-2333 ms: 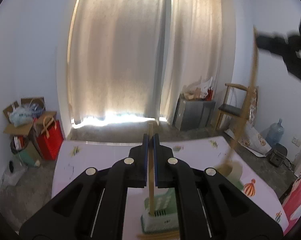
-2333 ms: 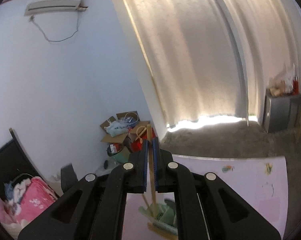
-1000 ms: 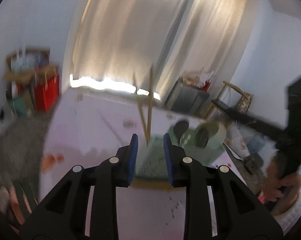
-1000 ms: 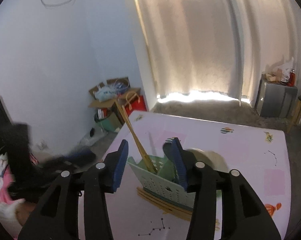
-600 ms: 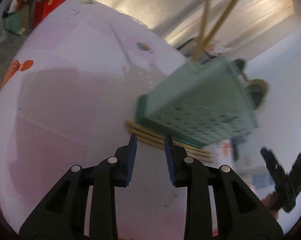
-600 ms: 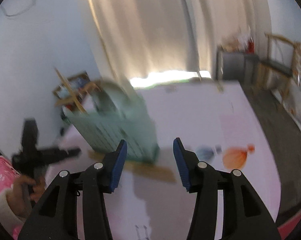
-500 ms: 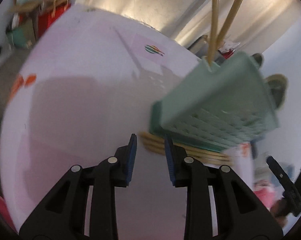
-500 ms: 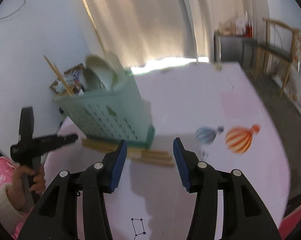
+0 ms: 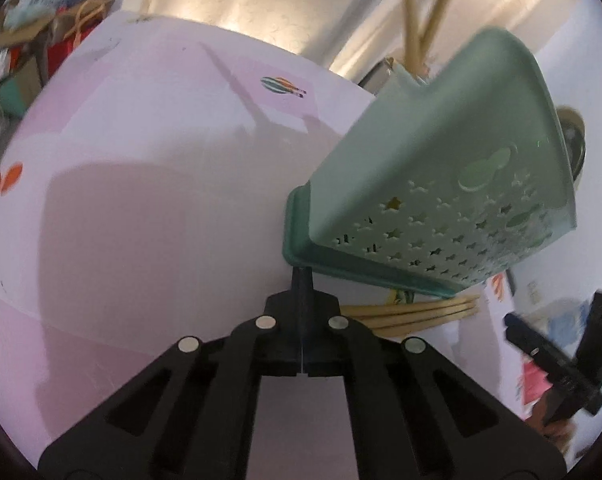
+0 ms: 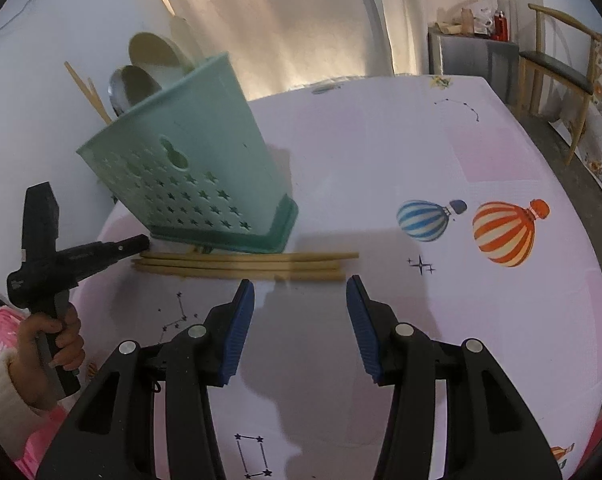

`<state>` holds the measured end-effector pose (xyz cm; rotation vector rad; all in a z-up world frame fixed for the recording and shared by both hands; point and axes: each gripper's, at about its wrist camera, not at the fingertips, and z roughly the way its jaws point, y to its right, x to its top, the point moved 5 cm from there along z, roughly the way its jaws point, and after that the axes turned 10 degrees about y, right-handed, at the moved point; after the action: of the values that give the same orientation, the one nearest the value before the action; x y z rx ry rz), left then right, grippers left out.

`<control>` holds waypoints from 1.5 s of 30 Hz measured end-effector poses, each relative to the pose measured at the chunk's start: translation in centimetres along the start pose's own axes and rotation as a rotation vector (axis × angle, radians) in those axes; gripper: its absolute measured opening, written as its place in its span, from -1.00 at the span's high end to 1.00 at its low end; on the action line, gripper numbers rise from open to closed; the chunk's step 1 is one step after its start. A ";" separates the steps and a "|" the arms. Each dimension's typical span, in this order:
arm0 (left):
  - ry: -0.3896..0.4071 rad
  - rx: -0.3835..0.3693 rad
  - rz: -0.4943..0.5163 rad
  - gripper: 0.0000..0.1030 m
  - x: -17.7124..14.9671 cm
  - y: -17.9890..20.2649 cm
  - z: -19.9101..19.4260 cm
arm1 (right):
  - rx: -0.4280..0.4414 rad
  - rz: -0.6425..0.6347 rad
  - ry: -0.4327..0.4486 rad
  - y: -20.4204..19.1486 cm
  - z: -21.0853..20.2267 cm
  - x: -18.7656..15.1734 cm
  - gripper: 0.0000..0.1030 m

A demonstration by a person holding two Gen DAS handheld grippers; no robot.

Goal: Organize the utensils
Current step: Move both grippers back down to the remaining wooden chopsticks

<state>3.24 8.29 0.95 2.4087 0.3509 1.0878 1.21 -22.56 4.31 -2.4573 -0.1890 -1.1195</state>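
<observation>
**Both grippers low over the tabletop, left fingers now pressed together**

Both grippers have come down from high above the tabletop, where each pinched a chopstick, and now hang low beside the utensil basket. Since half a second ago the left gripper (image 9: 302,280) has been closing; its fingers (image 9: 297,300) are now pressed together with nothing between them, the tips close to the dark green base of the utensil basket (image 9: 441,184). Whether they touch it I cannot tell. The right gripper (image 10: 301,292) keeps its blue-padded fingers (image 10: 241,320) spread, empty, just short of the loose chopsticks (image 10: 245,264) lying flat on the tabletop (image 10: 421,140) along the basket's front edge.

The basket is pale green with star-shaped holes. It stands on the pale pink tabletop, which is printed with hot-air balloons (image 10: 501,232) and constellation line drawings. Two chopsticks (image 9: 425,8) stand in one end of it, and spoons (image 10: 149,64) rise from the other.

Behind the table hang cream curtains (image 10: 281,12) with daylight at their foot. A grey cabinet (image 10: 473,56) and a wooden chair (image 10: 557,68) stand to the right in the right wrist view, and cardboard boxes with a red bag (image 9: 41,12) sit in the corner in the left wrist view. A person's hand (image 10: 49,344) holds the left gripper's handle.
</observation>
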 end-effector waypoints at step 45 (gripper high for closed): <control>-0.348 -0.041 0.863 1.00 -6.1 10.3 1.6 | 0.000 0.131 -0.114 1.0 1.9 -1.8 0.08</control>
<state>0.80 -3.57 1.46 2.6837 -0.8902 0.9168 1.60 -22.50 1.54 -2.4956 -0.0611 -0.9263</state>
